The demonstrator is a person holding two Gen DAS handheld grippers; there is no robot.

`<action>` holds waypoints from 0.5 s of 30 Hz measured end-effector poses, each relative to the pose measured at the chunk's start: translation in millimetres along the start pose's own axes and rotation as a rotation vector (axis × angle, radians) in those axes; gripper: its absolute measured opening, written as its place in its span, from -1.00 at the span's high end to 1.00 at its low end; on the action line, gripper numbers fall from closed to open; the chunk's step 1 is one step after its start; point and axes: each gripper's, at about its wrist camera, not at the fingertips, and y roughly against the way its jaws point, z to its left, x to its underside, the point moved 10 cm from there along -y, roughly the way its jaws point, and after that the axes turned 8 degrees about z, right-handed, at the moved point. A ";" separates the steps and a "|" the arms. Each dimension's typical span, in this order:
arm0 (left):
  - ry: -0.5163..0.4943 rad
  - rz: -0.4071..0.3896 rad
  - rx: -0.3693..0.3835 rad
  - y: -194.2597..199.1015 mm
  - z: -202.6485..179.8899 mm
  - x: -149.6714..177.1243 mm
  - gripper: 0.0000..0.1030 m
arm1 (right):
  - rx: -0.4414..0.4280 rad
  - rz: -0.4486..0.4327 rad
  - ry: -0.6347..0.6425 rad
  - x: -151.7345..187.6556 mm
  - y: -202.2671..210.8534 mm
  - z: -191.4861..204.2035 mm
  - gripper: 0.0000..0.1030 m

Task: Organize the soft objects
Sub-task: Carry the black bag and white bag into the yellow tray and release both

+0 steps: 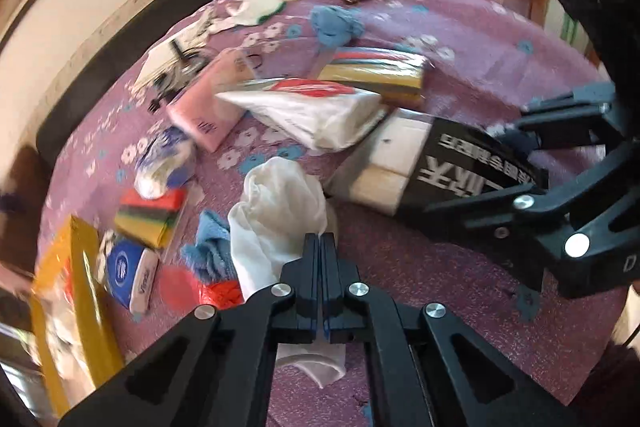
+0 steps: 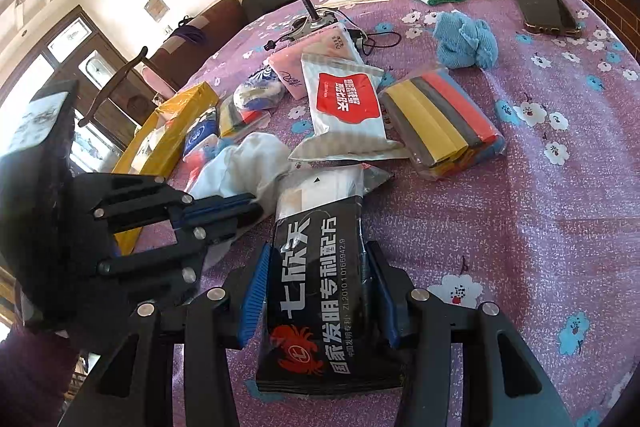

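Near the table's front edge, the right gripper point(image 2: 320, 291) clamps the soft, crinkly black pack point(image 2: 320, 279) across its middle, while the left gripper point(image 1: 322, 247), fully closed, pinches the limp white cloth point(image 1: 276, 211) beside it.

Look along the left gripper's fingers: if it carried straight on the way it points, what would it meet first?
Most likely the white cloth. The left gripper is shut with its tips right at that crumpled cloth, possibly already pinching it. Depth is hard to judge, but nothing else lies nearer in that line.
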 end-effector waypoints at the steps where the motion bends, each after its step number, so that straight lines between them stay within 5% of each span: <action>1: 0.039 -0.014 0.014 4.8 8.5 0.7 0.98 | 0.000 0.000 0.000 -0.1 -0.4 0.5 0.01; 7: 0.214 -0.132 0.156 52.7 39.0 11.1 0.98 | 0.023 -0.008 -0.001 0.2 0.1 0.5 0.03; 15: 0.385 -0.263 0.240 115.1 78.3 53.7 0.98 | 0.066 -0.026 0.000 8.2 4.2 11.4 0.08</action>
